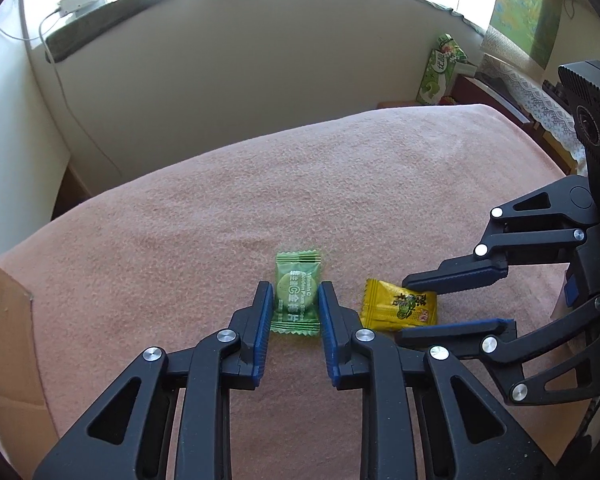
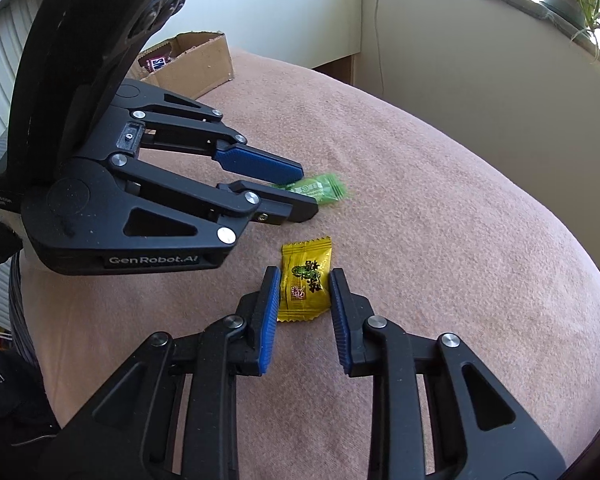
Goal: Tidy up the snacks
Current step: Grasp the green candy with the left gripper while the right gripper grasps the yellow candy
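tabletop (image 1: 340, 168): covered in a pink cloth; only two sweets lie loose on it, side by side near the front.
cardboard box (image 2: 196, 66): at the far left edge, open, with at least one dark packet already inside; probably where the snacks go.
left hand-held gripper (image 1: 294, 300): clenched on the green candy (image 1: 296, 298), pads against both its sides, not lifted yet.
right hand-held gripper (image 2: 305, 292): clenched on the yellow candy (image 2: 306, 282), which lies flat on the cloth.
progress: late; both last sweets gripped, carrying and dropping remain.
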A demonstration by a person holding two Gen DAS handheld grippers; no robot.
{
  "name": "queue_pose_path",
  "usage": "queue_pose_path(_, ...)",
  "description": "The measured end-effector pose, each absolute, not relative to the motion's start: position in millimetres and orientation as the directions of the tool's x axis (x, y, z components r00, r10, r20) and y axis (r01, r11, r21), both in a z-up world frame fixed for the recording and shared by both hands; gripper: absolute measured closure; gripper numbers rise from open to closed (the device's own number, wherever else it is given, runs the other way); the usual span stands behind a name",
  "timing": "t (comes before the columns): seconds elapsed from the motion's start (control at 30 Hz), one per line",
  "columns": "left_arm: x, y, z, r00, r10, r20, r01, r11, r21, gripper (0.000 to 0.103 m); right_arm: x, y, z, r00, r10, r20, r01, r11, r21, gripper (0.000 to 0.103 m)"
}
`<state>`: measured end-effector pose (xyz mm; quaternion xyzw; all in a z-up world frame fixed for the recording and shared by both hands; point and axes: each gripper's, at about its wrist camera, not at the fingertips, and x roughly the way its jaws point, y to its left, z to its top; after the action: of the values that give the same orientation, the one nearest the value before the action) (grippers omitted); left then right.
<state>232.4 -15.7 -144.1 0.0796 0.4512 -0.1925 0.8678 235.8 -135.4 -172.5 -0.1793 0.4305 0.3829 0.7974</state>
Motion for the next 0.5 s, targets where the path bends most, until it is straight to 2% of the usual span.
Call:
queue_pose_path(0.23, 226, -16, -146, 0.541, -0.248, -0.804, 0.372, 0.927, -0.036, 0.082, 240, -157, -172, 0.404, 0.426, -0.809, -0.674, 0.737, 0.051, 0.077)
queue_pose_path(0.37, 222, -24, -148, 0.559, -0.232, -0.796, 0.390, 0.921, 0.005, 0.082, 238, -161, -171, 0.408, 0.427, -0.807, -0.663, 0.747, 0.060, 0.077)
queue_pose_path(0.5, 227, -22, -148, 0.554, -0.257, -0.792, 0.380, 0.924, -0.035, 0.079, 235, -153, -174, 0.418, 0.415, -0.808, -0.658, 0.752, 0.047, 0.077)
